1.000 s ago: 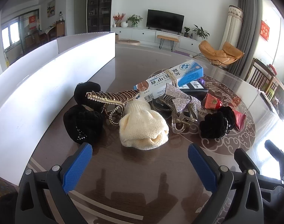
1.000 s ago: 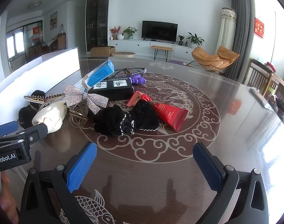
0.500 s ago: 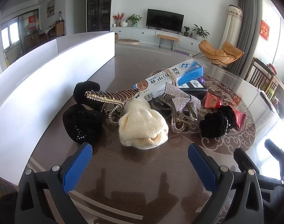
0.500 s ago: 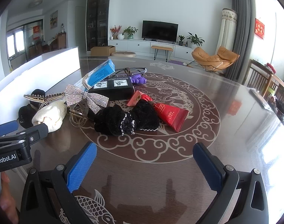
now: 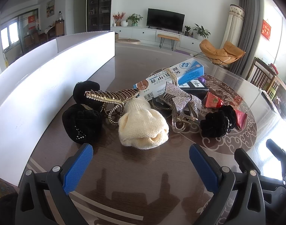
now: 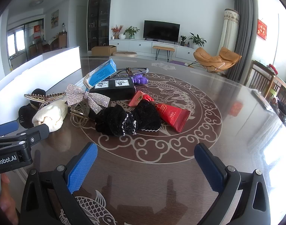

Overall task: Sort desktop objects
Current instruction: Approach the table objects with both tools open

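Observation:
A pile of small objects lies on the dark table. My left gripper [image 5: 141, 161] is open and empty, just short of a cream knitted piece [image 5: 143, 125]. Beside it are black velvet scrunchies [image 5: 82, 123], a gold rhinestone hair claw [image 5: 112, 97], a silver bow clip [image 5: 182, 97] and a blue-white toothpaste box [image 5: 171, 76]. My right gripper [image 6: 144, 163] is open and empty, short of a black scrunchie [image 6: 129, 120]. Red sachets [image 6: 171, 114], a black box [image 6: 114, 88] and a purple clip [image 6: 141, 78] lie behind it.
A long white box wall [image 5: 49, 71] runs along the table's left side. Glasses [image 6: 131, 70] lie behind the black box. My left gripper's body [image 6: 15, 140] shows at the left of the right wrist view. Chairs stand past the table's right edge.

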A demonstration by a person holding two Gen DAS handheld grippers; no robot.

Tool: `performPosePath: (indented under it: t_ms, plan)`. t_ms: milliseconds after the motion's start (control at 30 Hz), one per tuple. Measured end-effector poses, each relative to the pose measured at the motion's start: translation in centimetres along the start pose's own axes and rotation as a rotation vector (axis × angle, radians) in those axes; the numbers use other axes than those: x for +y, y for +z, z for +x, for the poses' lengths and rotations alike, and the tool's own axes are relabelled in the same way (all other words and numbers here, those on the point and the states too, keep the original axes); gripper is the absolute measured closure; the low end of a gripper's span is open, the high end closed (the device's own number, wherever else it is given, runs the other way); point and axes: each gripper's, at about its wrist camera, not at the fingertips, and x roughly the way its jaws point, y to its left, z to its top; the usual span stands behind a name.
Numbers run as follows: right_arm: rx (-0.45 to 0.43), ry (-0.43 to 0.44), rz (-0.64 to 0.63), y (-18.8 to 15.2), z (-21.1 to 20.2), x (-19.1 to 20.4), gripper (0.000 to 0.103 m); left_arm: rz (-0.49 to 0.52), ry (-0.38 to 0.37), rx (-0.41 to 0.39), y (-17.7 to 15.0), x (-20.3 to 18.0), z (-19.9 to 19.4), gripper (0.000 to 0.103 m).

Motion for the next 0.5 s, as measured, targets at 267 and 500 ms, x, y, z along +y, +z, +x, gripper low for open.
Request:
performPosePath:
  t_ms: [267,500]
  plan:
    - [0.001,0.0,0.0,-0.01,0.0,0.01,0.0,0.002,-0.002,0.002,-0.16,-0.06,-0.02,0.0]
    - [0.001,-0.001,-0.001,0.0,0.0,0.07,0.0,0.005,-0.003,0.004,-0.31,-0.2,0.01,0.0]
